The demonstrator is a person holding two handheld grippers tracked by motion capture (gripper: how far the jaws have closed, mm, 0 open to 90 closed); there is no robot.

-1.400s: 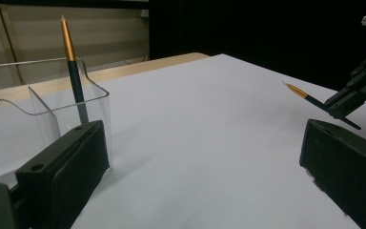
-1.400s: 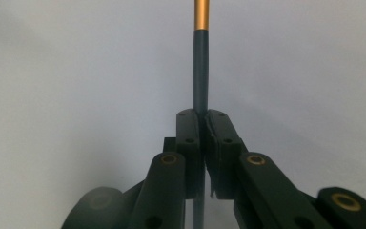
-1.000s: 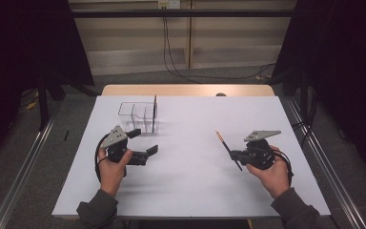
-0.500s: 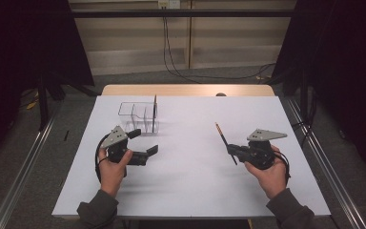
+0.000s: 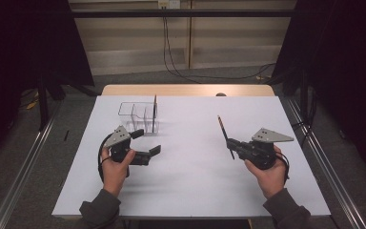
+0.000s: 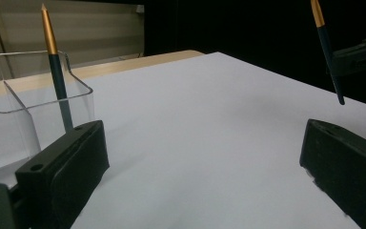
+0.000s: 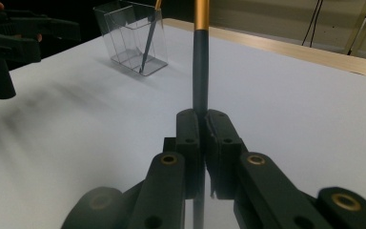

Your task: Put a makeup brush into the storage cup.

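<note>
The right gripper has its jaws clamped on a slim dark pencil with a gold end, held above the white table. The left gripper, jaws spread wide, sits just beside a clear plastic divided holder containing another dark pencil.

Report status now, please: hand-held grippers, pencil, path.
Right hand-held gripper shut on pencil. Left hand-held gripper open, beside clear holder. Path open.
</note>
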